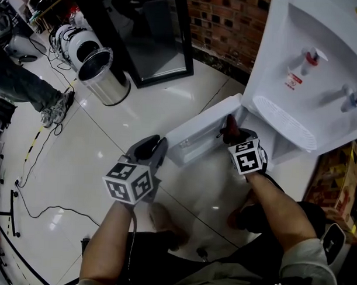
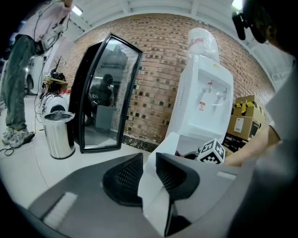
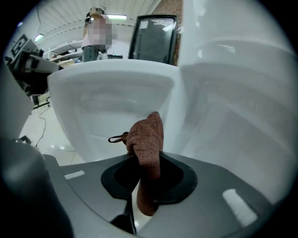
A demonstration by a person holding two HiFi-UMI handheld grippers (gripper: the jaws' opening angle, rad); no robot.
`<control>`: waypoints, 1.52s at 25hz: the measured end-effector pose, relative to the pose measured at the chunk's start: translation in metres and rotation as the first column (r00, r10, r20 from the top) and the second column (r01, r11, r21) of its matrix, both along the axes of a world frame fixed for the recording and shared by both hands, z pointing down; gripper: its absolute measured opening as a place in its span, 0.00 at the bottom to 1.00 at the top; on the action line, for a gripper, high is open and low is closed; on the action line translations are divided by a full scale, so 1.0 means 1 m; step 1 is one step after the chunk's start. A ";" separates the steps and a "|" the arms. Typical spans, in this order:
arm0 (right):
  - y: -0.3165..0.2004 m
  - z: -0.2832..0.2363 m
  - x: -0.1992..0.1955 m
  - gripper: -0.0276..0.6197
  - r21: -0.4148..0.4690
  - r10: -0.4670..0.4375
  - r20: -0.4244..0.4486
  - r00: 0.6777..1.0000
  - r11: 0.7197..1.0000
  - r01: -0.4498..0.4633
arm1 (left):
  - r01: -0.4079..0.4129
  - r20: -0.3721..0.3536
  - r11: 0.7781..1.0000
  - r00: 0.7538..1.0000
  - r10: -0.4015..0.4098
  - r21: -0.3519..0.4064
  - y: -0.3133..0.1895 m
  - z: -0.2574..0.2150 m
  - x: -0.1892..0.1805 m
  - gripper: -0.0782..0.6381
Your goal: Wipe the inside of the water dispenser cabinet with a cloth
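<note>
Cloth (image 3: pixel 146 135) sits pinched between the jaws of the right gripper (image 3: pixel 146 162). It is reddish-brown with a nubbly, towel-like weave. One bunched end stands up beyond the jaw tips and the other hangs down behind them. A small dark loop (image 3: pixel 116 138) sticks out to the left of the bunch. Just past those jaws are smooth white surfaces: the moulded inner face of the open cabinet door (image 3: pixel 111 93) ahead and to the left, and the body of the water dispenser (image 3: pixel 223 107) to the right. I cannot tell whether the cloth touches either one.

The jaws of the left gripper (image 2: pixel 149 172) are closed on the free edge of that thin white door, which runs up between them. Beyond them, to the right, stands the dispenser with its taps. Far off to their left are a steel bin (image 2: pixel 59 135) and a black-framed glass panel (image 2: pixel 104 107).
</note>
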State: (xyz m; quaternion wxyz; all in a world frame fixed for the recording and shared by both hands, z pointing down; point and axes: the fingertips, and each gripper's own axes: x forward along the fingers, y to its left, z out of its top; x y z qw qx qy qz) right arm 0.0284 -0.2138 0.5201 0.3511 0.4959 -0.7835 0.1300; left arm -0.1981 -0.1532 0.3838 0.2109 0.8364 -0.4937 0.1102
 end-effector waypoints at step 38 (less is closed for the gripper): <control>0.049 0.036 -0.168 0.18 0.024 -0.423 0.109 0.899 0.906 0.423 | 0.035 -0.019 0.999 0.999 -0.035 0.002 -0.003 -0.001 -0.005 0.22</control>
